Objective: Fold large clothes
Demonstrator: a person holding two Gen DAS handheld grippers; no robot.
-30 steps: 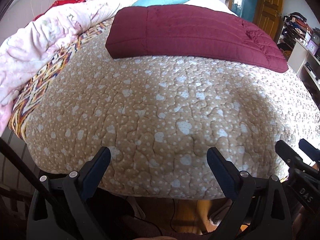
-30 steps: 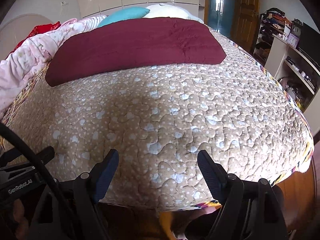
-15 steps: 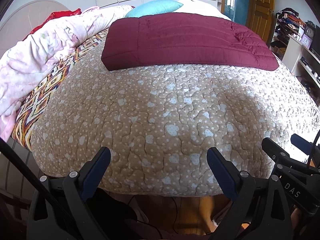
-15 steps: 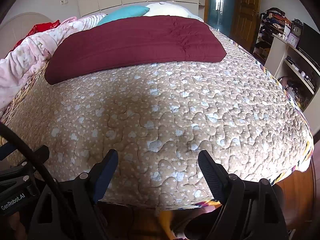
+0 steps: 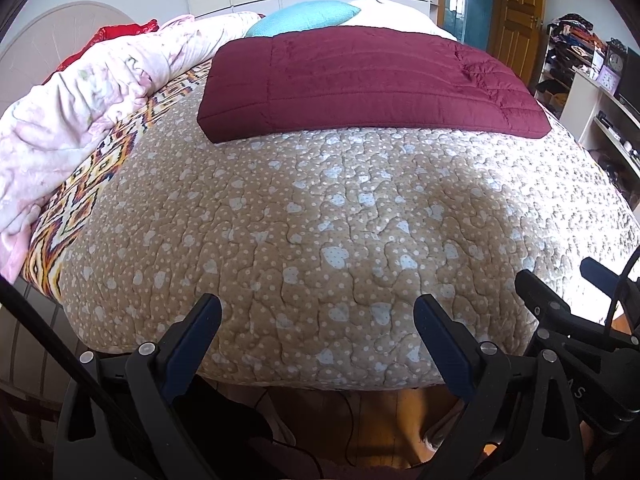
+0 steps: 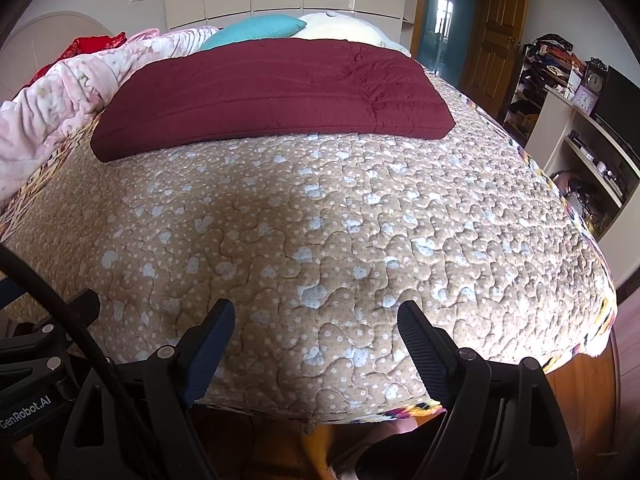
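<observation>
A dark red quilted garment (image 5: 372, 80) (image 6: 272, 92) lies folded into a flat rectangle across the far half of the bed. It rests on a beige quilt with pale hearts (image 5: 320, 220) (image 6: 320, 232). My left gripper (image 5: 318, 308) is open at the near edge of the bed, far short of the garment, with nothing between its fingers. My right gripper (image 6: 316, 314) is open as well, over the near edge and empty. The right gripper's body (image 5: 568, 320) shows at the right of the left wrist view.
A pink floral duvet (image 5: 80, 120) is bunched along the left side. A teal pillow (image 5: 304, 20) and a white pillow (image 6: 340, 28) lie at the head. White shelves with clocks (image 6: 588, 120) stand on the right, a wooden door (image 5: 516, 12) behind. Wooden floor (image 6: 584, 400) lies below the bed's edge.
Both views have shifted a little, so the bed sits slightly lower and more of the far wall shows. Both grippers stay open and empty; the garment has not moved.
</observation>
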